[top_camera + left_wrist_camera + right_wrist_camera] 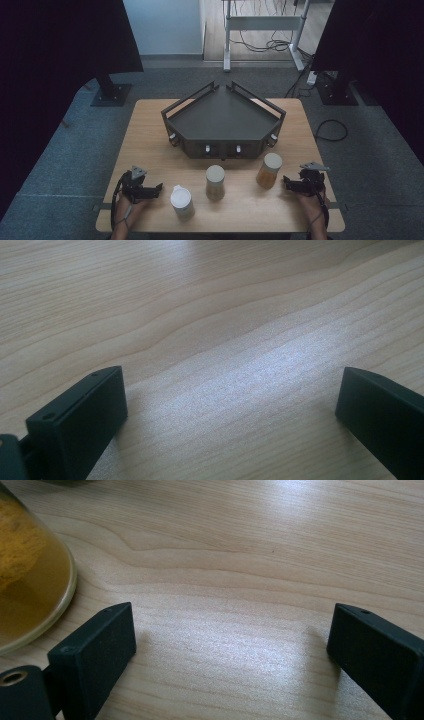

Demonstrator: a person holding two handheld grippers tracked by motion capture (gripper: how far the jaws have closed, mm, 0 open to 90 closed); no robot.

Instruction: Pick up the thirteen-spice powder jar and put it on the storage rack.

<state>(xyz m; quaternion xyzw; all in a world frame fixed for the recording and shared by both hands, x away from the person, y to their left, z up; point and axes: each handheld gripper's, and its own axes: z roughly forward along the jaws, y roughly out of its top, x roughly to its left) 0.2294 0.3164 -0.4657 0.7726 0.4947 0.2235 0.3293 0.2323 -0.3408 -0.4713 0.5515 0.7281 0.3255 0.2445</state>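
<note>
Three lidded jars stand in a row near the table's front: a white-topped jar (182, 201) at left, a beige-lidded jar (215, 182) in the middle, and a jar of orange-yellow contents (269, 170) at right. My left gripper (159, 189) rests on the table left of the white-topped jar, open with bare wood between its jaws (230, 405). My right gripper (285, 181) lies just right of the orange-yellow jar, open and empty (232, 640). That jar's glass base (30, 575) shows close beside its left jaw.
A dark, low-walled angular tray (223, 120) with small white knobs on its front sits at the back middle of the wooden table (150, 145). Two black stand bases (111, 94) and cables (331, 131) lie on the carpet beyond the table.
</note>
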